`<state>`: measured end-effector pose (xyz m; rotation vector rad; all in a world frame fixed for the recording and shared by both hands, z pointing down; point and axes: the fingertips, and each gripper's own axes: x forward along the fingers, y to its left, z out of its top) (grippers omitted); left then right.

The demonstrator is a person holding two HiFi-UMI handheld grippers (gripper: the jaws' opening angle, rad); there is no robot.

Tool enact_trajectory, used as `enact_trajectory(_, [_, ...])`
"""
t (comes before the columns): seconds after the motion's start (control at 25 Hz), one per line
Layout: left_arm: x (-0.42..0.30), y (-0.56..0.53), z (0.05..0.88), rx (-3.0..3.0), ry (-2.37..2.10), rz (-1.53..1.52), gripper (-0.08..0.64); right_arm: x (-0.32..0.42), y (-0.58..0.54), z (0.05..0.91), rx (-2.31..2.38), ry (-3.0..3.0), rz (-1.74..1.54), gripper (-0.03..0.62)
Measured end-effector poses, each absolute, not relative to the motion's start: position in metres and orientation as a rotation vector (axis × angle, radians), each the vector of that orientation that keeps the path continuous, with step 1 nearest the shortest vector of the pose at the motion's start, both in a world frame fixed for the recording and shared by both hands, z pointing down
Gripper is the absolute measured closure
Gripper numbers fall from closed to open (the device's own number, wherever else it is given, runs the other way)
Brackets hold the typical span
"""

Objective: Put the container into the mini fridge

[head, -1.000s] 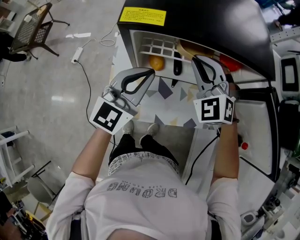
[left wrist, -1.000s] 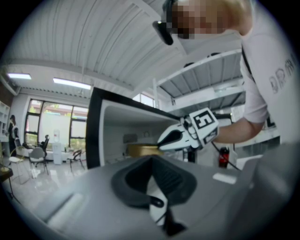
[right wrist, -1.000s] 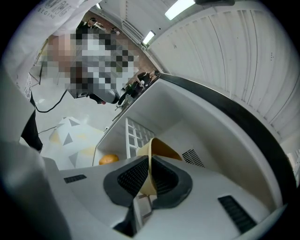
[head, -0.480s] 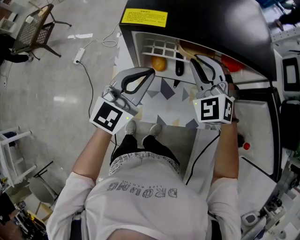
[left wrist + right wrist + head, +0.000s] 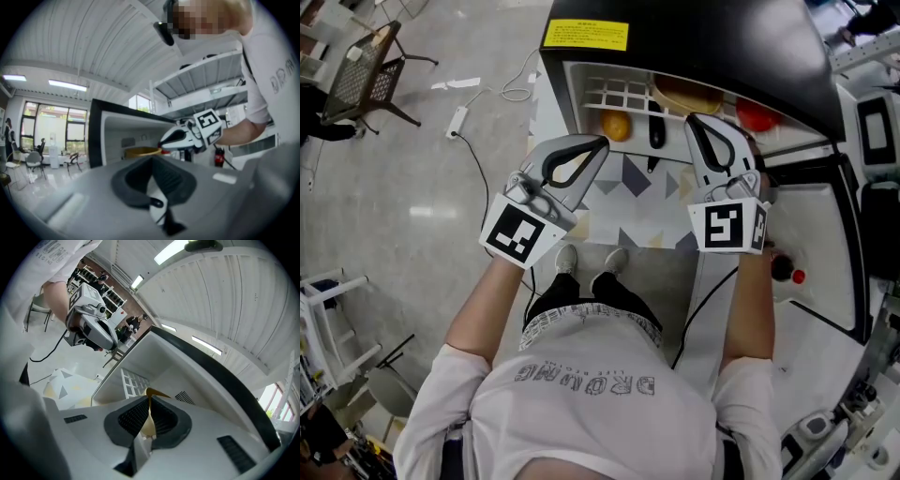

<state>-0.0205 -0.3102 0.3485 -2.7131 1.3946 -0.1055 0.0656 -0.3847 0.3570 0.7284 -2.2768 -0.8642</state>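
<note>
Room: workshop interior with a grey polished floor (image 5: 412, 187). A chair (image 5: 366, 61) stands at the far left, and a power strip (image 5: 455, 120) with its cable lies loose on the floor.

A patterned mat (image 5: 628, 187) with grey and yellow triangles lies directly in front of the mini fridge (image 5: 694, 28). The fridge has a black top with a yellow label (image 5: 586, 34). Its door (image 5: 811, 234) is swung open to the right, and a red-capped bottle (image 5: 786, 272) sits in the door.

The person stands at the mat's near edge. Both forearms are extended forward and both grippers are level with the fridge opening.

Left gripper (image 5: 602, 143): held outside the cabinet, over the mat, angled toward the opening. Its jaws are together at the tips with nothing between them.

Right gripper (image 5: 692, 120): its tips reach into the upper part of the cabinet. The jaws are clamped on a thin yellow-brown edge, the rim of the container (image 5: 686, 94).

The container is inside the fridge, at the top, to the right of the white wire shelf (image 5: 614, 94).

Other contents: an orange fruit (image 5: 616, 125) under the shelf, and a red item (image 5: 756, 115) at the right side, not identifiable.
</note>
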Motion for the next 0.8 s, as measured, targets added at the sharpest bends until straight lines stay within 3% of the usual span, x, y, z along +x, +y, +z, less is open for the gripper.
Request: enact_trajectory(0.8, [-0.027,-0.266,0.316,-2.72,1.249,-0.069,0.554,0.074,-0.299,0.32,0.944,-2.354,-0.795,0.591])
